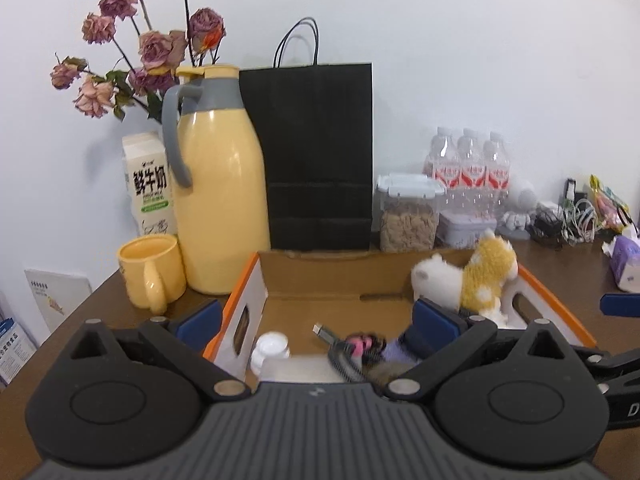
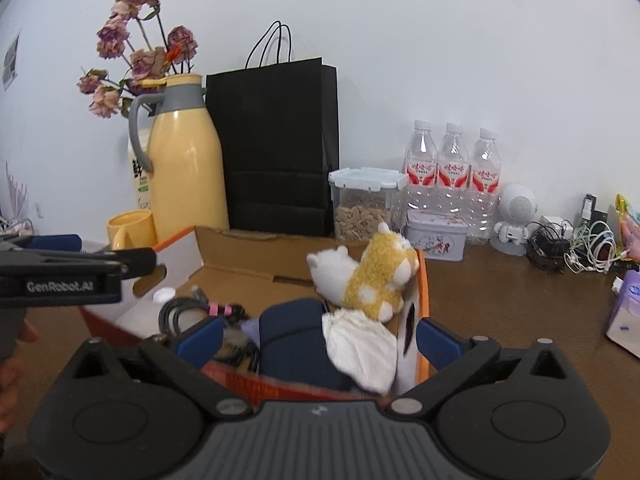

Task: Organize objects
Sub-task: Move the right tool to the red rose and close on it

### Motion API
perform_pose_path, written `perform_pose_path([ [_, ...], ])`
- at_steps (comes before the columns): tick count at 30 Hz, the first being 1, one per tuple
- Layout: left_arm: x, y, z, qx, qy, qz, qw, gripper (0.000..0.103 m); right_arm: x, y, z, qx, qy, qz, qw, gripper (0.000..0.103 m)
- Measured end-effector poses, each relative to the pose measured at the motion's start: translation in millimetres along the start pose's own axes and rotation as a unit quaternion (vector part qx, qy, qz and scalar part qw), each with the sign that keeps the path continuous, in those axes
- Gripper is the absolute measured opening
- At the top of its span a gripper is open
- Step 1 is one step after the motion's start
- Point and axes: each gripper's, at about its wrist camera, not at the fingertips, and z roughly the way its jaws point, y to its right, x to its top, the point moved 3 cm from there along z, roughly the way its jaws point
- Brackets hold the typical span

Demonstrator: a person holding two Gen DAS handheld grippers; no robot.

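An open cardboard box with orange edges sits on the brown table. In it lie a yellow-and-white plush toy, a white bottle, a coiled black cable with a pink clip, a dark blue object and a white cloth. My left gripper is open and straddles the box's left wall without pressing on it. My right gripper is open astride the right wall of the box, just below the plush toy. Neither holds anything.
Behind the box stand a yellow thermos jug, a yellow mug, a milk carton, a black paper bag and dried flowers. To the right are a clear food container, three water bottles, a tin, a white robot figure, tangled cables and a tissue pack.
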Motion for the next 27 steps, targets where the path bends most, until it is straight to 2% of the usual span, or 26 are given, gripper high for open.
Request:
perform_pose_path([
  [10, -34, -27, -31, 0.006, -0.047, 0.015, 0.9988, 0.103, -50, 3, -35, -0.007, -0.053, -0.011, 0.999, 0.103],
  [17, -55, -43, -43, 0.012, -0.077, 0.010, 0.9969, 0.103, -85, 5, -38, -0.009, -0.100, -0.009, 0.995, 0.103],
  [27, -64, -47, -47, 0.010, -0.091, 0.002, 0.9958, 0.103, -72, 8, -7, -0.028, -0.103, -0.011, 0.994, 0.103],
])
